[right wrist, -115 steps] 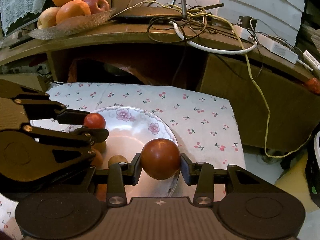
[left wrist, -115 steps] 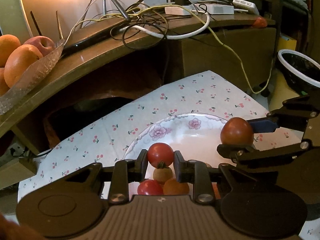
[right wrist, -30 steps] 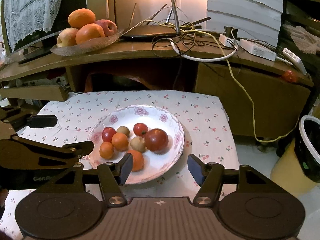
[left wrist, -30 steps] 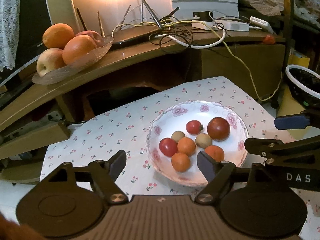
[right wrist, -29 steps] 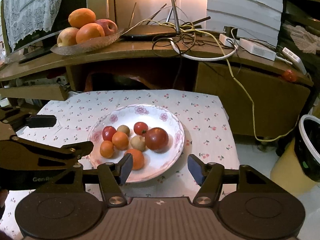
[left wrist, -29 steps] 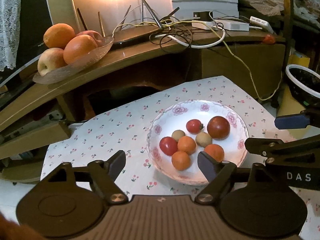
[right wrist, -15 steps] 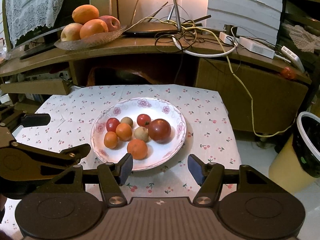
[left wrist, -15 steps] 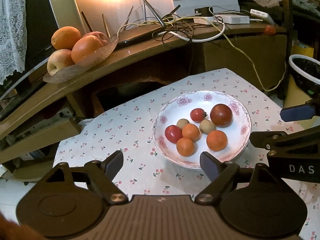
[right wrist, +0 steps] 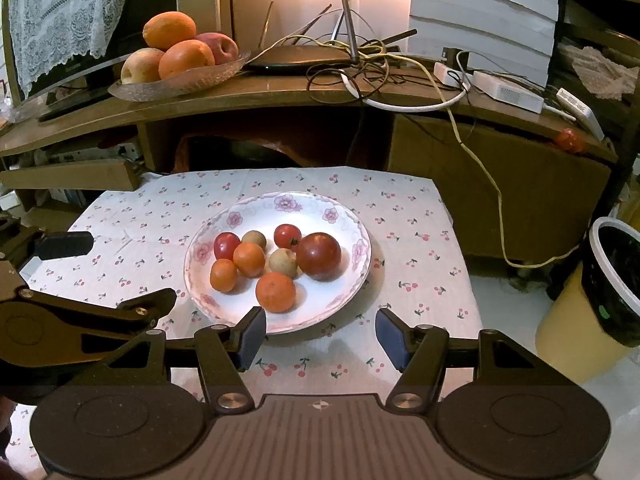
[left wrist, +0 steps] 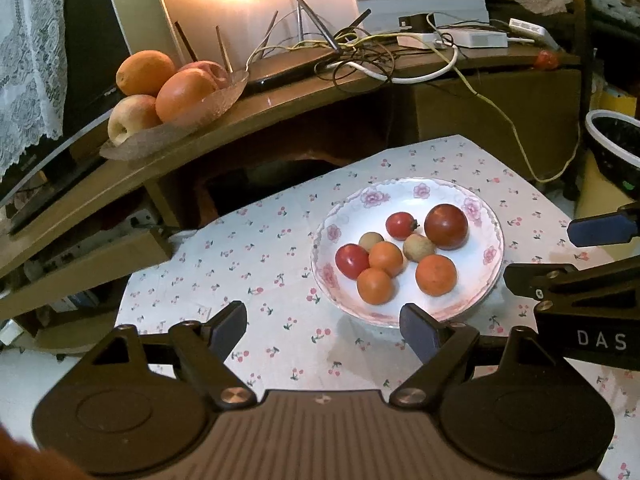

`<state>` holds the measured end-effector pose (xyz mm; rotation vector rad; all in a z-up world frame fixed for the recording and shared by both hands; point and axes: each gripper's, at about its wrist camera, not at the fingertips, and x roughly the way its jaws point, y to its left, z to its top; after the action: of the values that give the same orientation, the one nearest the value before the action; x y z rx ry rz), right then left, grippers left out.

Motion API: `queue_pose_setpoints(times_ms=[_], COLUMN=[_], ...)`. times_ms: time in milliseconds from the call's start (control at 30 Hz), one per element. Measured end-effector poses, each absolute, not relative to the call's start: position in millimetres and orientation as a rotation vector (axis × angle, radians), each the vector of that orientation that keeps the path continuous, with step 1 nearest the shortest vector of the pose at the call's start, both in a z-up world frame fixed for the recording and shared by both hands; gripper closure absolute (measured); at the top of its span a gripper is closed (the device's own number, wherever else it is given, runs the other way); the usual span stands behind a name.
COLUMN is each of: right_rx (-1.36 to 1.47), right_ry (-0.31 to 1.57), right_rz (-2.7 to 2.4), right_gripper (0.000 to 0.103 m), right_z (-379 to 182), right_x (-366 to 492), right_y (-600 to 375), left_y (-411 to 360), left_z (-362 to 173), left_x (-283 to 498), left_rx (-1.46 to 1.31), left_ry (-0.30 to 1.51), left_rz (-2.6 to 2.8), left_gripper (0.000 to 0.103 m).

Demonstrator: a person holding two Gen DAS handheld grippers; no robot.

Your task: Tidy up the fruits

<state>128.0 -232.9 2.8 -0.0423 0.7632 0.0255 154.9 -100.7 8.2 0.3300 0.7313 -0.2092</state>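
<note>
Fruits point(right wrist: 276, 262) lie grouped on the plate point(right wrist: 356, 276); my left tool point(left wrist: 322, 326) and right tool point(right wrist: 320, 336) hang released, empty, apart.

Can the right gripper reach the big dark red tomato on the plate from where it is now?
Probably yes. The right gripper is open and empty, just short of the plate's near rim. The dark red tomato lies on the right side, touching only a small brown fruit, with nothing above it.

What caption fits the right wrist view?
Both grippers, right and left, open and empty before a floral plate holding eight small fruits.
</note>
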Motion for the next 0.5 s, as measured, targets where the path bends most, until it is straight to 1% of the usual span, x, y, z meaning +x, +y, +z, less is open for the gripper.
queue_pose_setpoints(times_ms=[500], right_rx=[-0.023], right_ry=[0.788], right_rz=[0.026], right_gripper=[0.041], right_z=[1], right_x=[82], right_y=[-223], left_y=[-86], left_z=[4], left_x=[109], left_rx=[0.27], left_ry=[0.766], left_rz=[-0.207], left_gripper=[0.014])
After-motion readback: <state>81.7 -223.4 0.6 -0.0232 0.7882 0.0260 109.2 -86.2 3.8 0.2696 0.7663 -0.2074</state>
